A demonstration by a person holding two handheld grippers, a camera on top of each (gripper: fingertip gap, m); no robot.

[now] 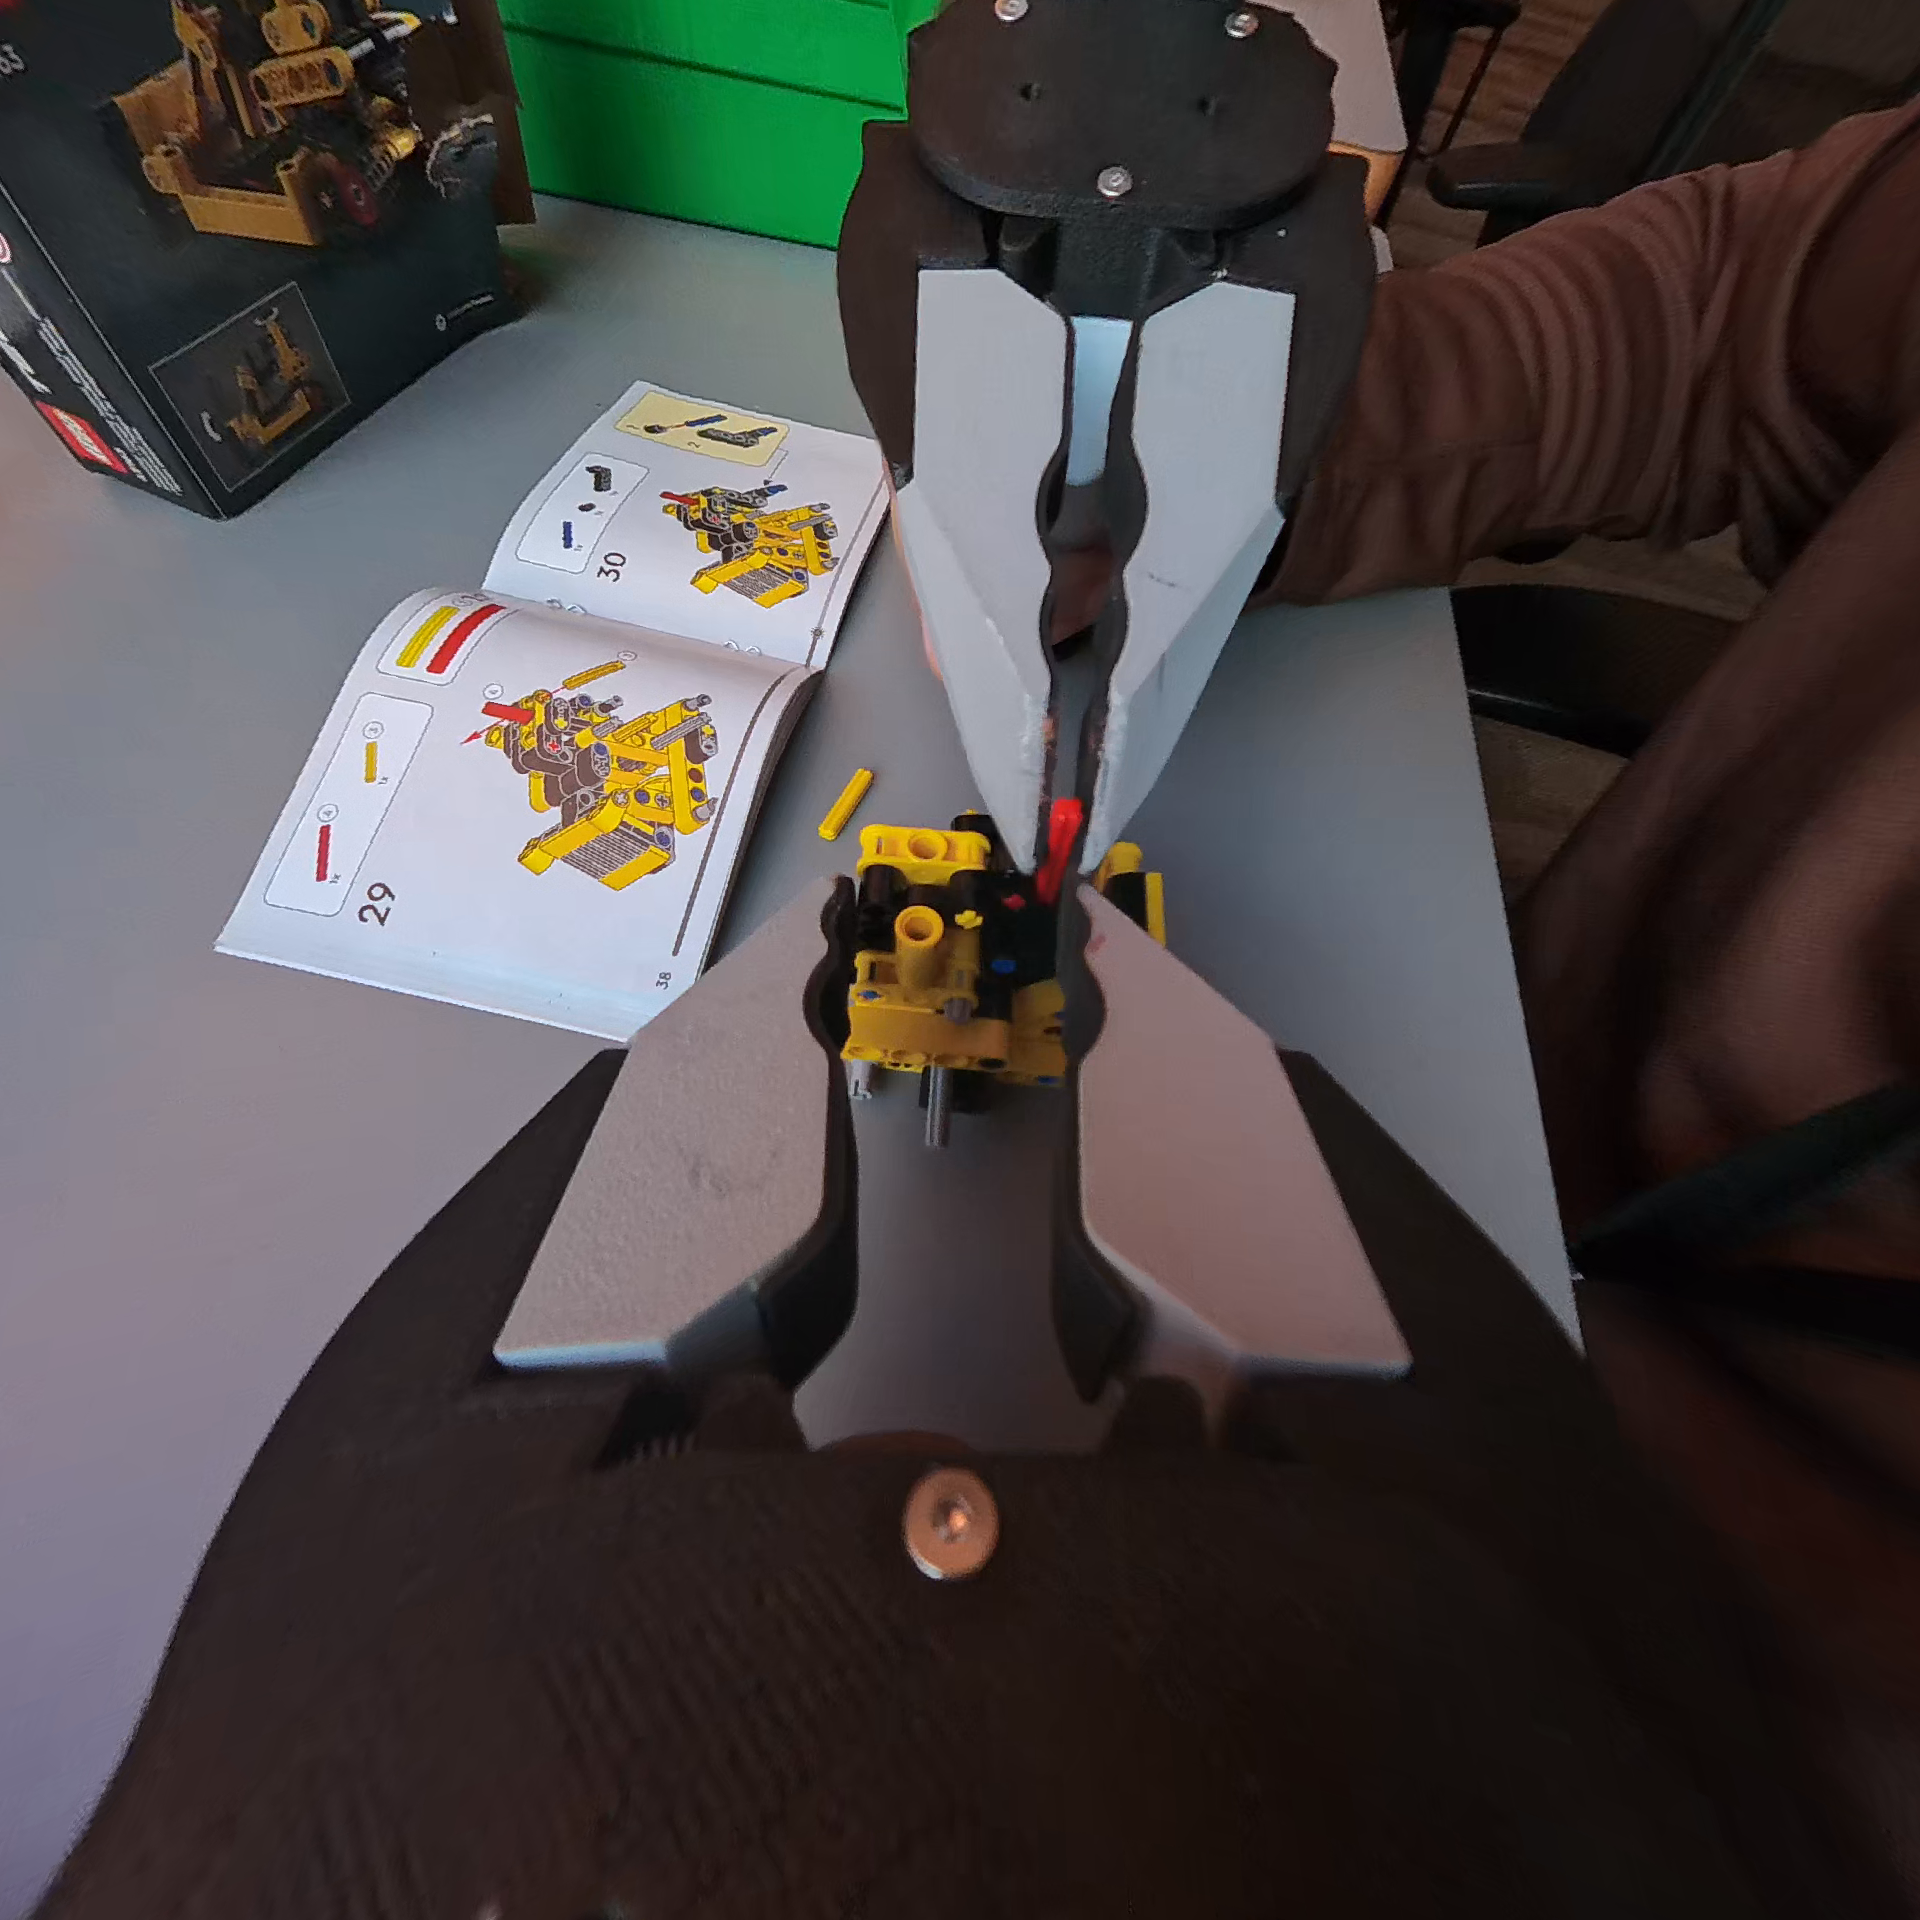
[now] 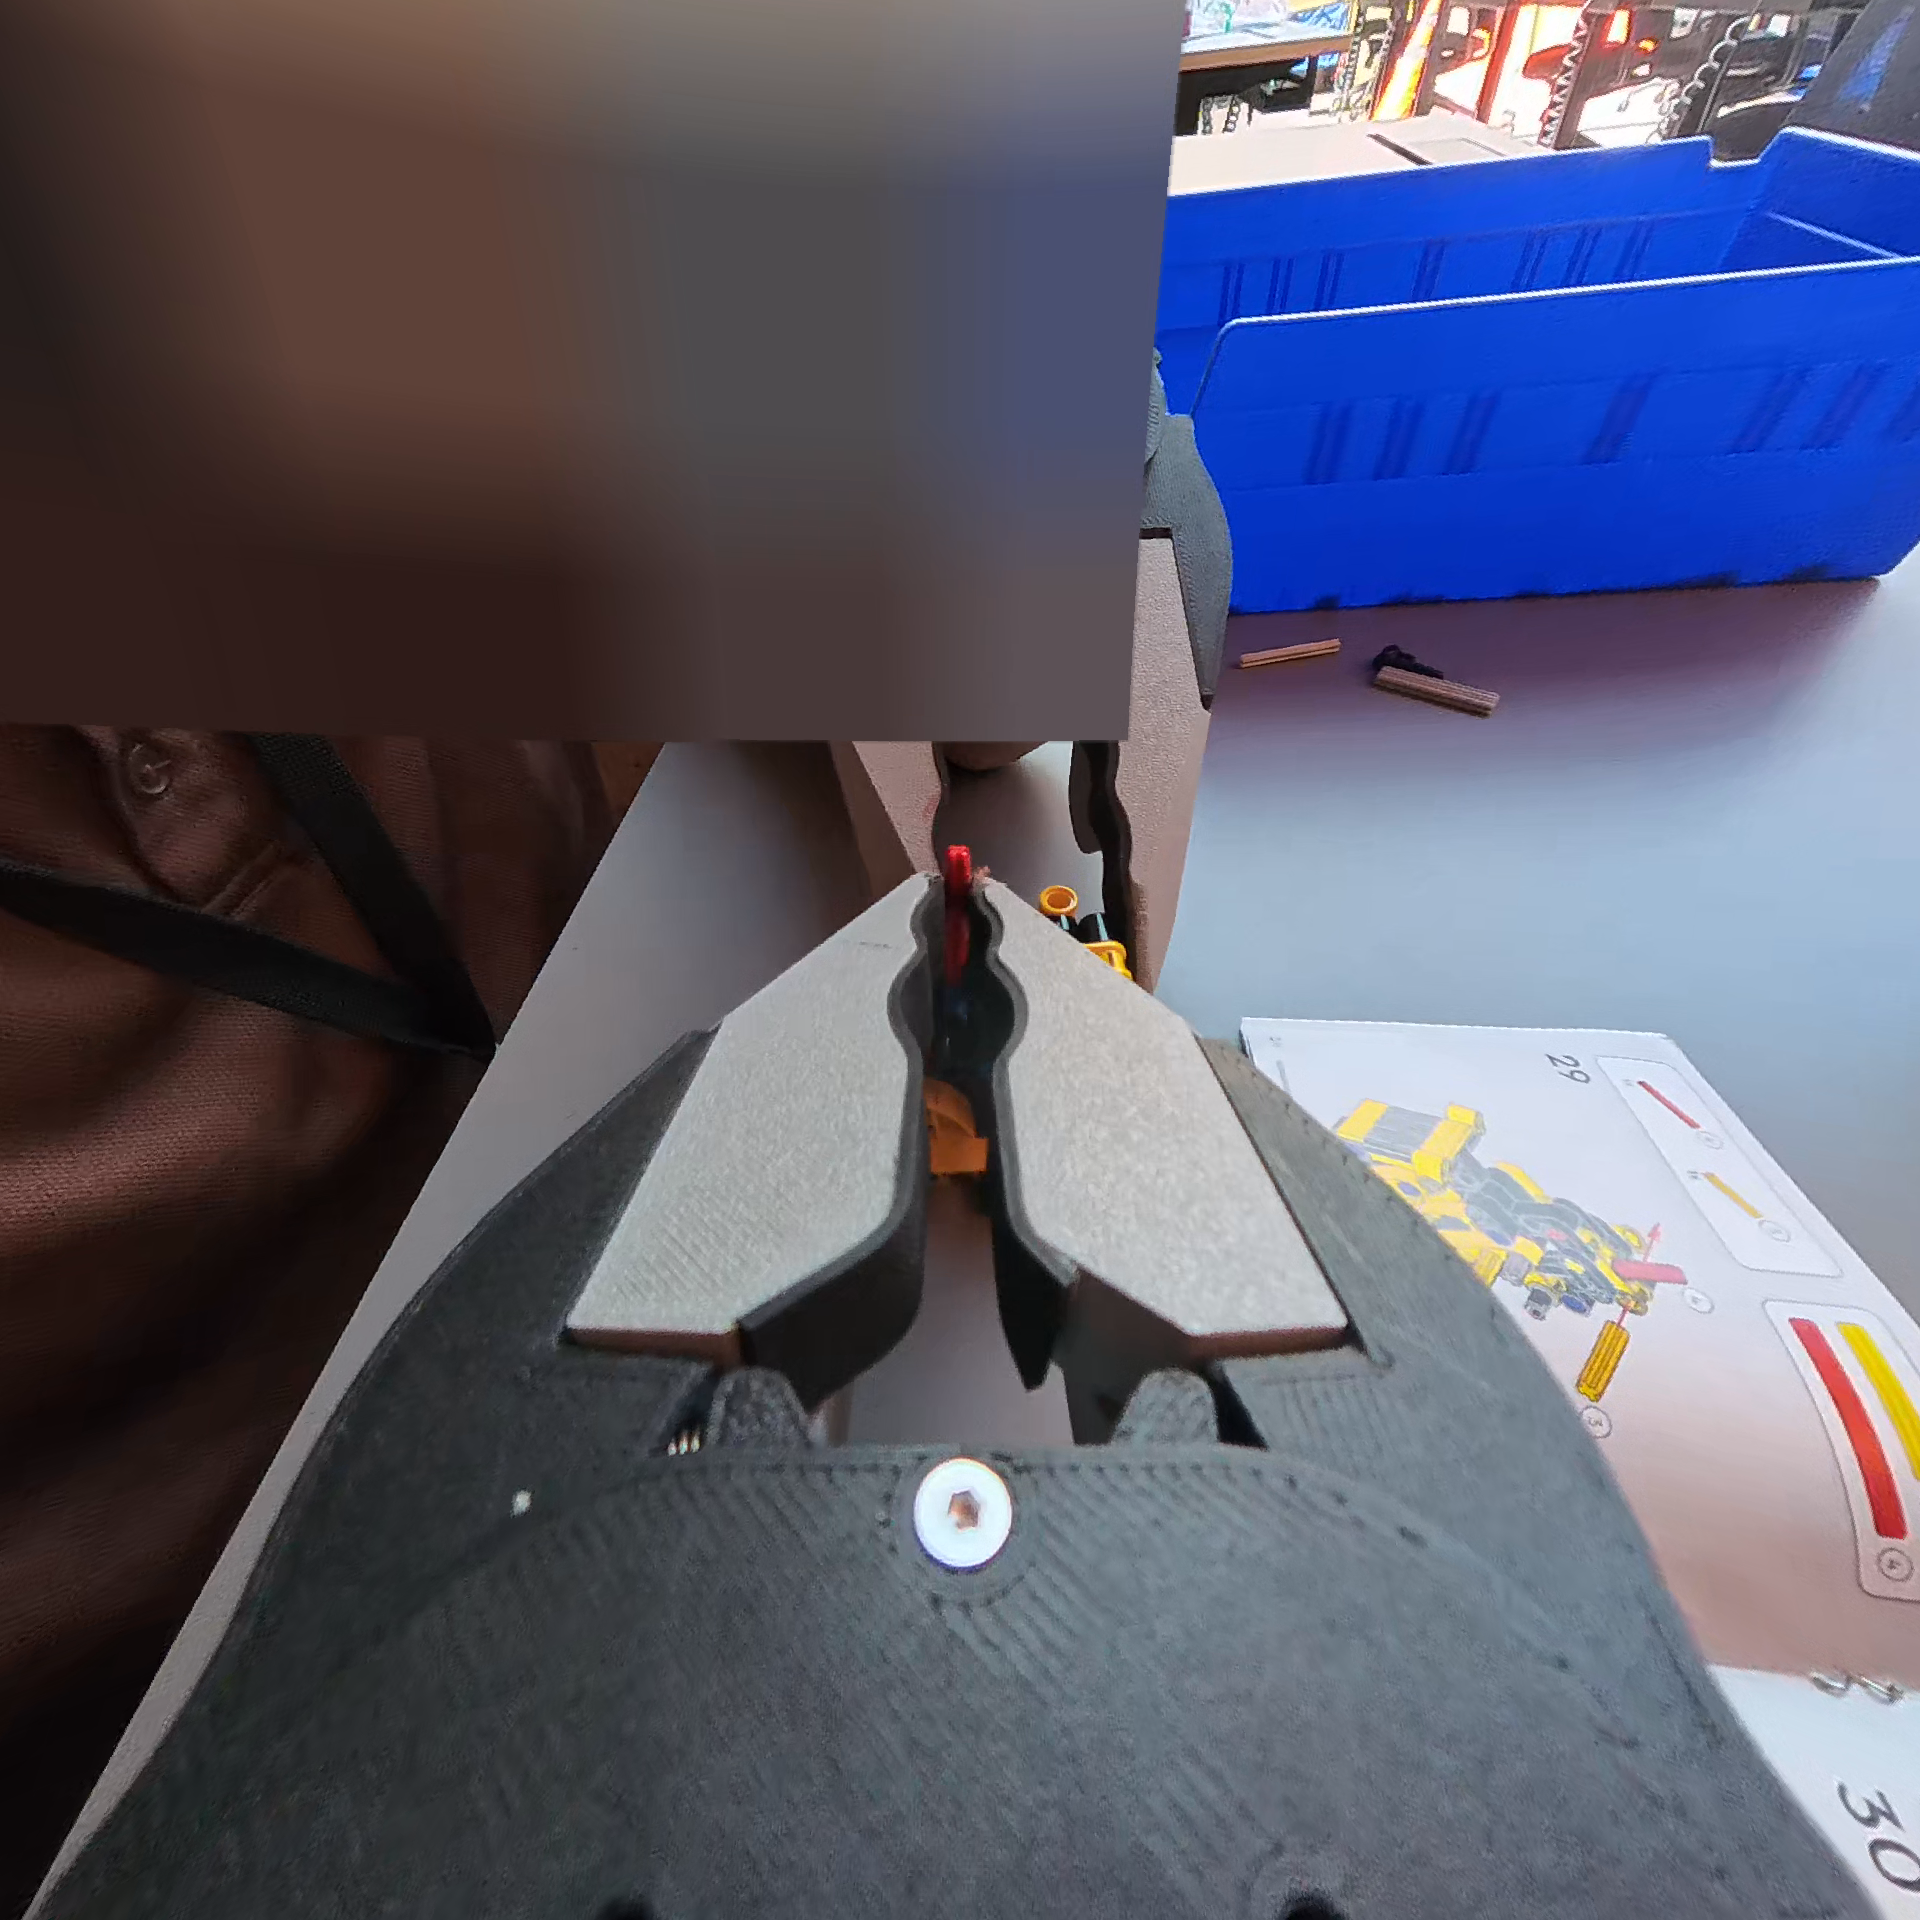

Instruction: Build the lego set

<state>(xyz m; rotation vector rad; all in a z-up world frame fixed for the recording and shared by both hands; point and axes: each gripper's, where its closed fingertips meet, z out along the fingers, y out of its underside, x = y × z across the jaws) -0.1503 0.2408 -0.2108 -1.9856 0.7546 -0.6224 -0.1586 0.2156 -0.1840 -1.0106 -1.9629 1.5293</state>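
My left gripper point(image 1: 961, 914) is shut on a yellow and black lego assembly point(image 1: 956, 987), its jaws against both sides, low over the grey table point(image 1: 312, 1195). My right gripper point(image 1: 1062, 857) reaches in from the far side and is shut on a short red axle point(image 1: 1058, 847), whose lower end meets the black top of the assembly. In the right wrist view the red axle point(image 2: 956, 914) sticks up between my right gripper's tips point(image 2: 958, 888), with parts of the assembly point(image 2: 1060, 900) behind. A loose yellow axle point(image 1: 845, 803) lies just left of the assembly.
An open instruction booklet point(image 1: 520, 779) lies left of the work; it also shows in the right wrist view point(image 2: 1558, 1195). The lego box point(image 1: 239, 239) and a green bin point(image 1: 707, 104) stand behind. A blue bin point(image 2: 1558, 416), two tan sticks point(image 2: 1439, 689) and a black pin point(image 2: 1403, 658) lie farther off. A person's brown sleeve point(image 1: 1610, 364) is at right. My two grippers' fingertips are within a few centimetres of each other.
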